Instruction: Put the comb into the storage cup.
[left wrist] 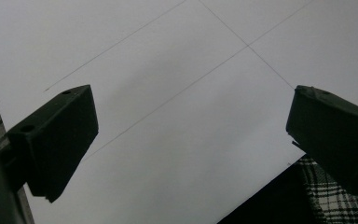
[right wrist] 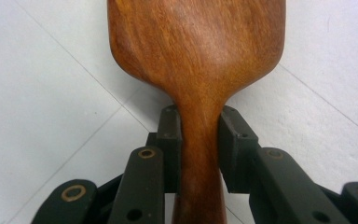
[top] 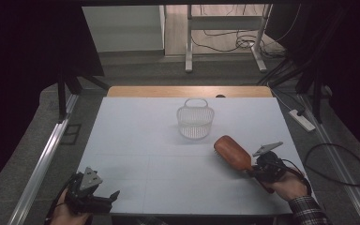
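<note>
A brown wooden hairbrush (top: 233, 152) lies at the right of the white table, bristles down, head pointing up-left. My right gripper (top: 254, 170) is shut on its handle; in the right gripper view both pads (right wrist: 173, 140) press the narrow neck of the hairbrush (right wrist: 198, 60) from either side. A white wire basket (top: 195, 119) with a handle stands upright at the table's middle back, apart from the brush. My left gripper (top: 113, 196) rests at the front left corner; in the left gripper view its jaws stand wide apart, and the left gripper (left wrist: 191, 135) is open over bare table.
The white table top (top: 140, 154) has a wooden strip along its far edge. A metal rail (top: 42, 159) runs along the left side. Cables and a power strip (top: 302, 119) lie on the floor at the right. A checked sleeve (top: 307, 211) comes in at bottom right.
</note>
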Demonstrator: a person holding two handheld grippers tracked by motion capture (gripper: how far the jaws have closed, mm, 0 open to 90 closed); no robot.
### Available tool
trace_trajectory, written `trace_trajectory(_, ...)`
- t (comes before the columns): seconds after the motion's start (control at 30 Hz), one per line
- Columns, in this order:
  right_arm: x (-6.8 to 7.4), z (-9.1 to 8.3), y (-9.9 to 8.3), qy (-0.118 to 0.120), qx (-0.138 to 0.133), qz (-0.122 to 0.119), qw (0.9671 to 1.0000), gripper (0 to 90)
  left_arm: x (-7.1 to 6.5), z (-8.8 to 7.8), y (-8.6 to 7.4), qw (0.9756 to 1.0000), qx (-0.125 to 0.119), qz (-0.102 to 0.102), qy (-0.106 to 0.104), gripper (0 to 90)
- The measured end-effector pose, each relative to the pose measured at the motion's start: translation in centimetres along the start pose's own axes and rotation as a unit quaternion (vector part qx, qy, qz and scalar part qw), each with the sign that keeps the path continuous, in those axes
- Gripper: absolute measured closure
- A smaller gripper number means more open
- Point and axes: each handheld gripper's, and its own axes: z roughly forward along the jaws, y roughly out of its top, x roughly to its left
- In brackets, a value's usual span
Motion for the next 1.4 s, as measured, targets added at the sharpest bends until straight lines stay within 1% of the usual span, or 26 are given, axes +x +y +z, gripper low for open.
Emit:
trace_trajectory(0.1, 0.1, -0.2, 0.0, -0.002, -0.009, 0.003, 1.0000, 72.4, 0.1, -0.1, -0.1, 0.9999, -0.006, -0.009, -0.002, 1.8)
trace_trajectory(0.2, 0.1, -0.5, 0.1, -0.003, -0.019, 0.004, 0.9998, 72.4, 0.2, -0.1, -0.1, 0.9999, -0.008, -0.014, -0.003, 0.9)
trace_trajectory(0.37, 0.3, -1.0, 0.1, -0.005, -0.036, 0.006, 0.9993, 72.4, 0.5, -0.2, -0.1, 0.9995, -0.016, -0.026, -0.011, 0.5)
trace_trajectory(0.47, 0.4, -1.3, 0.2, -0.007, -0.046, 0.007, 0.9989, 72.4, 0.6, -0.3, -0.1, 0.9993, -0.018, -0.030, -0.013, 0.2)
trace_trajectory(0.53, 0.5, -1.5, 0.3, -0.003, -0.056, 0.008, 0.9984, 72.4, 0.7, -0.3, -0.1, 0.9992, -0.018, -0.031, -0.016, 0.0)
trace_trajectory(0.7, 0.7, -1.9, 0.5, -0.004, -0.068, 0.008, 0.9977, 72.3, 1.2, -0.2, -0.1, 0.9981, -0.019, -0.050, -0.029, 0.0)
trace_trajectory(0.8, 0.9, -2.2, 0.6, -0.004, -0.078, 0.005, 0.9970, 72.3, 1.4, -0.2, 0.0, 0.9976, -0.029, -0.052, -0.034, 0.0)
trace_trajectory(0.87, 1.0, -2.4, 0.8, -0.002, -0.086, 0.006, 0.9963, 72.3, 1.4, -0.2, 0.2, 0.9970, -0.036, -0.054, -0.043, 0.0)
trace_trajectory(0.97, 1.2, -2.6, 1.0, -0.002, -0.094, 0.004, 0.9955, 72.3, 1.5, 0.0, 0.5, 0.9959, -0.046, -0.052, -0.058, 0.0)
trace_trajectory(1.07, 1.5, -2.9, 1.4, -0.003, -0.103, 0.001, 0.9946, 72.3, 1.6, 0.1, 0.8, 0.9937, -0.059, -0.055, -0.078, 0.3)
trace_trajectory(1.13, 1.7, -3.0, 1.6, -0.001, -0.109, 0.002, 0.9941, 72.3, 1.8, 0.2, 1.0, 0.9925, -0.067, -0.058, -0.084, 0.3)
trace_trajectory(1.23, 2.0, -3.2, 2.0, 0.000, -0.119, -0.002, 0.9929, 72.3, 1.9, 0.3, 1.3, 0.9899, -0.081, -0.065, -0.097, 0.1)
trace_trajectory(1.3, 2.2, -3.3, 2.2, 0.000, -0.122, -0.004, 0.9925, 72.3, 1.8, 0.4, 1.6, 0.9893, -0.085, -0.067, -0.098, 0.0)
trace_trajectory(1.4, 2.6, -3.5, 2.5, 0.001, -0.131, -0.008, 0.9914, 72.2, 1.7, 0.5, 2.2, 0.9888, -0.085, -0.066, -0.103, 0.0)
